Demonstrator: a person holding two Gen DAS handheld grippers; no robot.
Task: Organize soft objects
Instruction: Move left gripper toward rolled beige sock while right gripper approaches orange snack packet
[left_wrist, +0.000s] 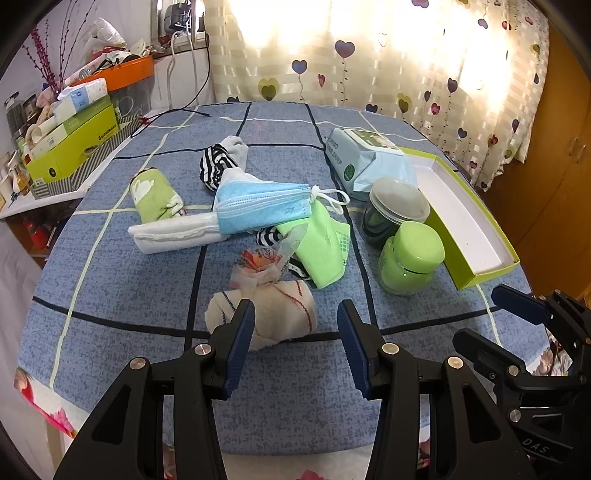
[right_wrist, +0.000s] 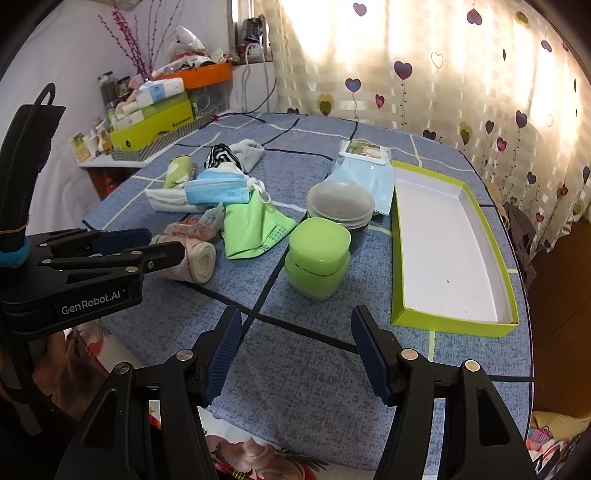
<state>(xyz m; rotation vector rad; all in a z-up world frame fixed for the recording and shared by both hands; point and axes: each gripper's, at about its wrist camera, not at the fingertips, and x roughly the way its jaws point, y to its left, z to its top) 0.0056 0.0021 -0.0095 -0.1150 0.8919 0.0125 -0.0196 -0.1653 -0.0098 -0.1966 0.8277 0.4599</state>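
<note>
Ribbed blue pads on both tongs, left (left_wrist: 295, 314) and right (right_wrist: 295, 321), jaws spread, gripping nothing. Just beyond left tongs: rolled cream sock (left_wrist: 269, 314), soft, red-stitched. Behind sock: crinkled wrapper (left_wrist: 258, 266), pleated blue mask (left_wrist: 262, 210), lime cloth (left_wrist: 325, 251). Right of sock: glossy green jar (left_wrist: 410, 258), shallow green-walled box (right_wrist: 450, 243).

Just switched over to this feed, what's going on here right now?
A person holds two grippers over a table strewn with soft things. Both the left gripper and the right gripper are open and hold nothing. The left one points at a rolled cream sock just ahead of its fingers. A blue mask, a green mask and other socks lie in a loose pile. The green tray on the right has nothing in it, so sorting hasn't started.
</note>
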